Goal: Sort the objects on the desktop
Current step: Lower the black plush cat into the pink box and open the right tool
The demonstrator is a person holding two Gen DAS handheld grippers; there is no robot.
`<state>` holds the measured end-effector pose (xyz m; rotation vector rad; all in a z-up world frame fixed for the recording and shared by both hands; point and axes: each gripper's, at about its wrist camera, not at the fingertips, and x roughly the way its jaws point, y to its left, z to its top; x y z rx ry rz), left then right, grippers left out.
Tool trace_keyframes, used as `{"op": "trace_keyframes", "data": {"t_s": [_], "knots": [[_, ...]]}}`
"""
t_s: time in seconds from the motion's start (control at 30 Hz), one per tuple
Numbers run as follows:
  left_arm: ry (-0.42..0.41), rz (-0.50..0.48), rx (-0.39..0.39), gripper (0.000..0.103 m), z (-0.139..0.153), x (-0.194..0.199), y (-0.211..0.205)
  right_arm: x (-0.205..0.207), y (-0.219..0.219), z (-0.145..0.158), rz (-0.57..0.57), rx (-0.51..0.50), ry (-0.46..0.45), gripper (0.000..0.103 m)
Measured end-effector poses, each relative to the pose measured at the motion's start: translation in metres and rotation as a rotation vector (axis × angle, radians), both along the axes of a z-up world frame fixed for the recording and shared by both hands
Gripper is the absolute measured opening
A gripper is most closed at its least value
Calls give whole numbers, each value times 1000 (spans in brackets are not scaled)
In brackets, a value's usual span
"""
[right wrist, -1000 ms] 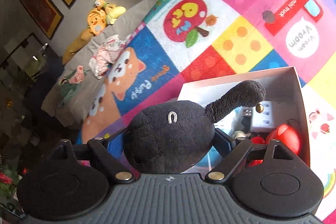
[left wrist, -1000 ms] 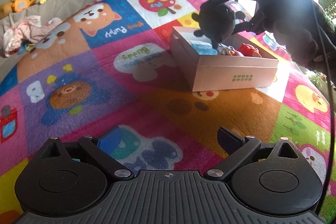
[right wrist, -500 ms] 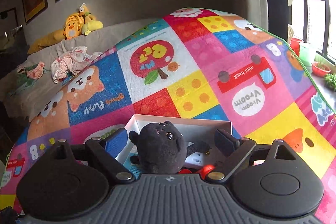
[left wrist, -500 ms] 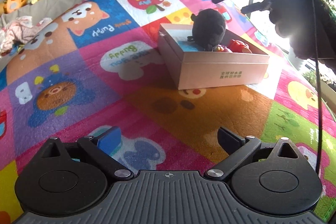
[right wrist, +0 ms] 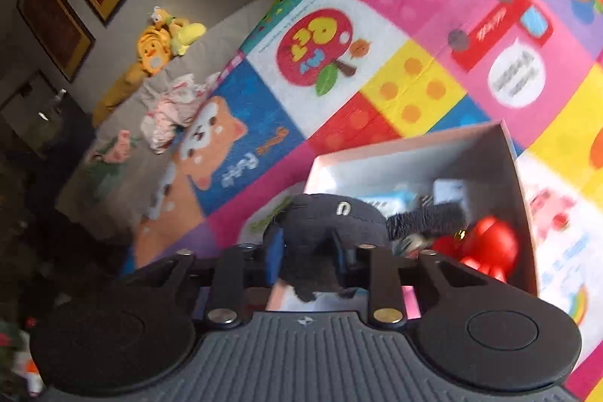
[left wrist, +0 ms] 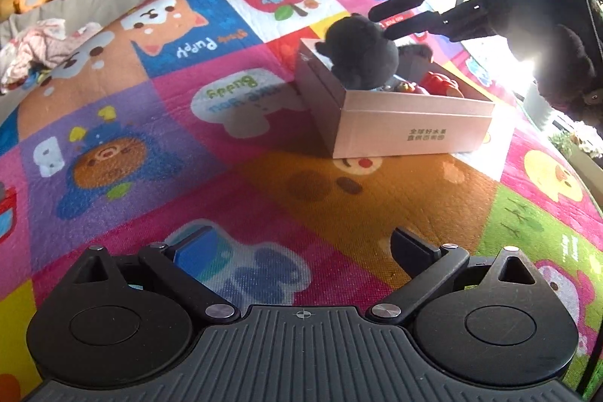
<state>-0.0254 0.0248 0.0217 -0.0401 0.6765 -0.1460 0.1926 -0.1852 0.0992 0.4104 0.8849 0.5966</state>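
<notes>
My left tongs are matte black: a ribbed grey-black body with a small crosshair mark, two round discs at the sides, and angled link arms pinned with silver screws. One finger carries a blue pad. My right tongs have the same build, with blue pads. A thin black cable trails along them.

Right tool clamped tight; left tool wide apart, empty.
</notes>
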Motion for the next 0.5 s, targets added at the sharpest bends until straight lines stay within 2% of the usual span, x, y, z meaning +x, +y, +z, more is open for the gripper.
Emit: {"op": "trace_keyframes", "data": {"t_s": [0.03, 0.1, 0.13, 0.27, 0.37, 0.43, 0.5], "knots": [[1, -10, 1, 101, 0, 0, -3, -2, 2, -2, -9, -39, -16, 22], [-1, -26, 9, 101, 0, -2, -7, -10, 10, -2, -59, -186, -128, 26], [-4, -30, 11, 101, 1, -3, -8, -13, 10, -1, -76, -224, -169, 33], [1, -8, 16, 101, 1, -2, -5, -22, 7, 10, -148, -341, -280, 39], [10, -7, 11, 101, 0, 1, -5, -27, 4, 17, -167, -345, -332, 59], [15, -21, 12, 101, -1, 1, -8, -34, 6, 20, -140, -318, -370, 88], [16, -37, 14, 101, -1, 1, -12, -42, 20, 18, -81, -343, -401, 94]]}}
